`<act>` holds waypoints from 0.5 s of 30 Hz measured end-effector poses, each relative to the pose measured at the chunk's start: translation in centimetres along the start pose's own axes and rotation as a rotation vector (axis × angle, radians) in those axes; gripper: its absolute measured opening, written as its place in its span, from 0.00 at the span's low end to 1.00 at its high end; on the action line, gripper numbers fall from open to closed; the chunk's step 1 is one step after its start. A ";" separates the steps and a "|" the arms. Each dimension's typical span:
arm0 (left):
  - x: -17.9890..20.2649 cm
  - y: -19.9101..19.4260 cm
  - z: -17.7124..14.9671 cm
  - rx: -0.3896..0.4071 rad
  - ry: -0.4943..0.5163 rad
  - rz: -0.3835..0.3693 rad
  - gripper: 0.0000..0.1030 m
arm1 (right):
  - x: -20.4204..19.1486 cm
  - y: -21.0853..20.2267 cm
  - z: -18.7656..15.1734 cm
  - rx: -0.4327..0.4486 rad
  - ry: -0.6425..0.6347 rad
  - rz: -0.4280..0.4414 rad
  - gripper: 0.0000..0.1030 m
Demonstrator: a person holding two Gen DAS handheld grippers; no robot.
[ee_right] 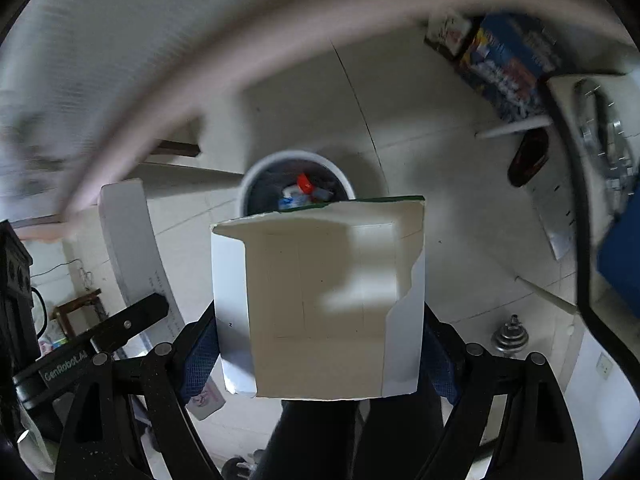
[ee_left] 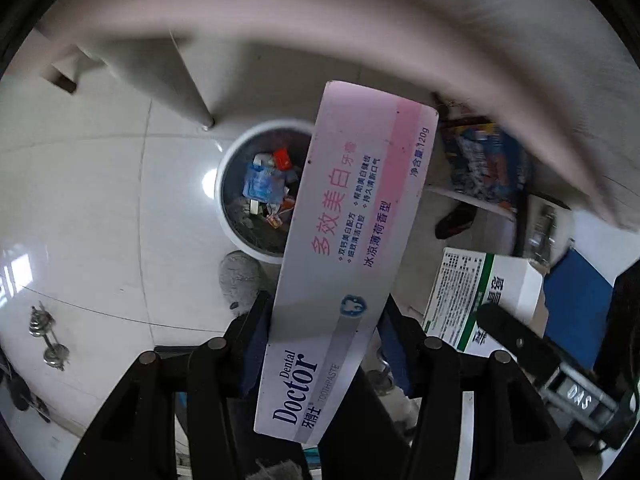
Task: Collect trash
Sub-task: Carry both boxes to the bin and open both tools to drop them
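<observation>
While both grippers point steeply down at the floor, the relation that governs the coming move is how each held item lies over the trash bin [ee_left: 256,188]. The left gripper [ee_left: 324,344] has its jaws clenched on a toothpaste box [ee_left: 344,248], gripped across its width near the printed "Doctor" end; the box's long axis runs forward and away from the jaws, and its far end overlaps the bin's right rim in the left wrist view, so the bin lies ahead and slightly left of that box. The right gripper [ee_right: 320,356] has its jaws clenched wide on a torn white carton [ee_right: 320,304], held by its two sides with the open, ragged end facing forward; in the right wrist view the bin [ee_right: 296,184] sits directly beyond the carton's far edge, almost on the gripper's centre line. The bin, white-rimmed with a dark liner, stands on the tiled floor [ee_left: 100,200] and already holds wrappers and a red scrap. Judged from these views, the right gripper is the better aligned for release, though which is nearer cannot be told. The long box risks catching the rim if released from its present offset. Each view also shows the other gripper's item off to one side, apart from the bin.
</observation>
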State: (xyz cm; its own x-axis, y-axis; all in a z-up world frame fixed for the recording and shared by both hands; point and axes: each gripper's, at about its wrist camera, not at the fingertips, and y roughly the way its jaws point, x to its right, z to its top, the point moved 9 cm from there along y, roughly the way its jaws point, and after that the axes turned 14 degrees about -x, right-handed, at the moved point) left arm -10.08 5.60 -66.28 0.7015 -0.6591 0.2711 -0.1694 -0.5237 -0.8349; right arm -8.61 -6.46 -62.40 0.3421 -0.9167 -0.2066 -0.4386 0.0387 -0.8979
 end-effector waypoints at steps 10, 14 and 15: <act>-8.3 8.6 6.6 0.007 -0.072 0.036 0.91 | 0.2 15.0 9.6 -0.048 0.030 0.099 0.91; -10.1 8.6 6.4 0.050 -0.085 0.112 0.93 | -0.3 18.3 10.7 -0.057 -0.005 0.100 0.97; -10.4 8.3 6.4 0.071 -0.084 0.140 0.93 | -0.3 18.9 10.7 -0.063 -0.015 0.074 0.97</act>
State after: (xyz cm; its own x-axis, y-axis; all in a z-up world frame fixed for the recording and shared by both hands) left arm -14.37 11.54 -79.10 0.7304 -0.6739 0.1111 -0.2224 -0.3885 -0.8942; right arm -8.12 -1.19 -83.45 0.3195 -0.9060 -0.2775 -0.5139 0.0804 -0.8541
